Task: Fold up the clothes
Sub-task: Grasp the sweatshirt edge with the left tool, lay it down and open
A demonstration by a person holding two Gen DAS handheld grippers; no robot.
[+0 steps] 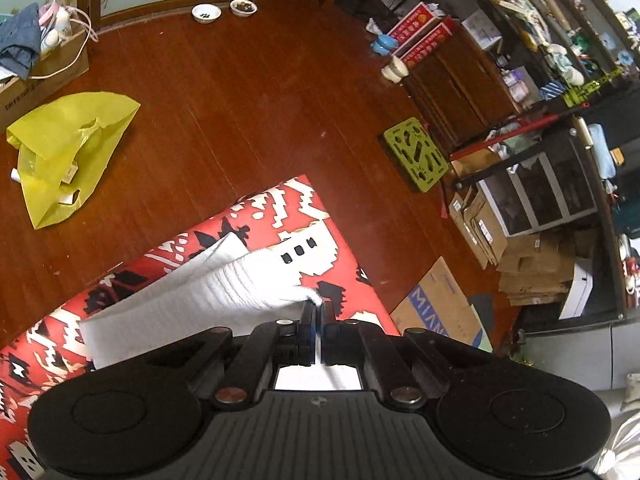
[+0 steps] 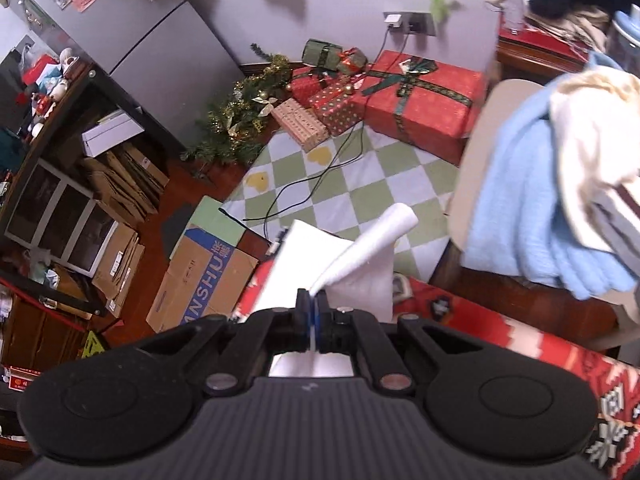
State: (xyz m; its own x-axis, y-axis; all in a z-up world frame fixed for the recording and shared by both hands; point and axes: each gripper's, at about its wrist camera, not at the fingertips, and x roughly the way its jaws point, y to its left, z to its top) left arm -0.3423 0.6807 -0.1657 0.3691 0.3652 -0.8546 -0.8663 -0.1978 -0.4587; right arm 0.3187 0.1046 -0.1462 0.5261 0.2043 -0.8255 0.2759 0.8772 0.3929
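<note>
A white ribbed garment (image 1: 192, 300) lies partly on a table with a red, white and black patterned cloth (image 1: 304, 216). My left gripper (image 1: 319, 305) is shut on one edge of the garment, which stretches away to the left. In the right wrist view the same white garment (image 2: 340, 256) hangs lifted off the table's patterned cloth (image 2: 500, 332), one corner curling upward. My right gripper (image 2: 312, 294) is shut on its bunched edge.
Red wooden floor (image 1: 240, 92) surrounds the table, with a yellow plastic bag (image 1: 68, 148), two bowls (image 1: 224, 10) and flattened cardboard boxes (image 2: 204, 280). Wrapped gift boxes (image 2: 424, 100) sit on a green checked mat (image 2: 360, 184). A chair piled with light-blue and cream clothes (image 2: 532, 200) stands at the right.
</note>
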